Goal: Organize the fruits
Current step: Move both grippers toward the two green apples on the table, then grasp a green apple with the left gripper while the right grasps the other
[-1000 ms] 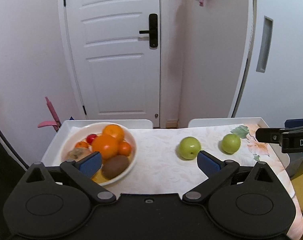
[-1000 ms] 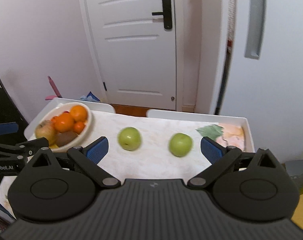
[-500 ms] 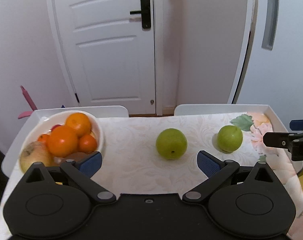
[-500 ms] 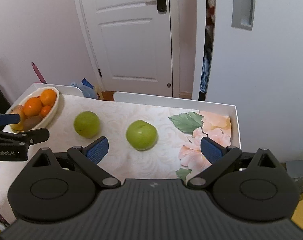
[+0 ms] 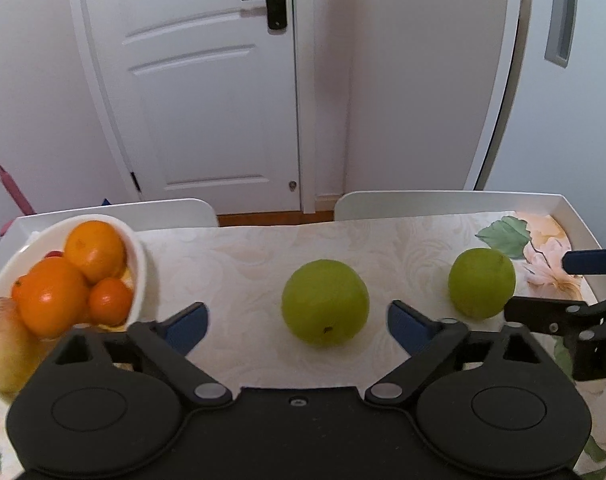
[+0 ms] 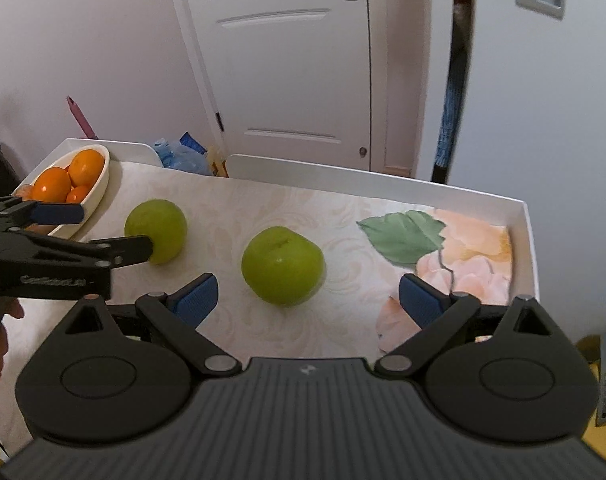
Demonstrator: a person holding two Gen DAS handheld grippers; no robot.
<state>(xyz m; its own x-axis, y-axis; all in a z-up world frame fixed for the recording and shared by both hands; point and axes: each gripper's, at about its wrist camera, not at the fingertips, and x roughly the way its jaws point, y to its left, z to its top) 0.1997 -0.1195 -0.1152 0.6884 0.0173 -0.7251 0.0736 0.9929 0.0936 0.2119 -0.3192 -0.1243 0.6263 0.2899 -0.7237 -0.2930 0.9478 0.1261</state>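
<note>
White walls and a panelled door [image 5: 207, 80] are backing a floral-clothed table [image 5: 239, 264]. On it, two green apples are sitting apart from a white bowl [image 5: 141, 264] of oranges [image 5: 51, 300]. Both grippers are reaching in with fingers spread wide: the left gripper [image 5: 297, 322] is framing the nearer apple [image 5: 325, 308], the right gripper [image 6: 307, 294] the other apple [image 6: 282, 266]. Neither seems to be touching yet. Next, each likely needs advancing, then closing gently around the round fruit.
</note>
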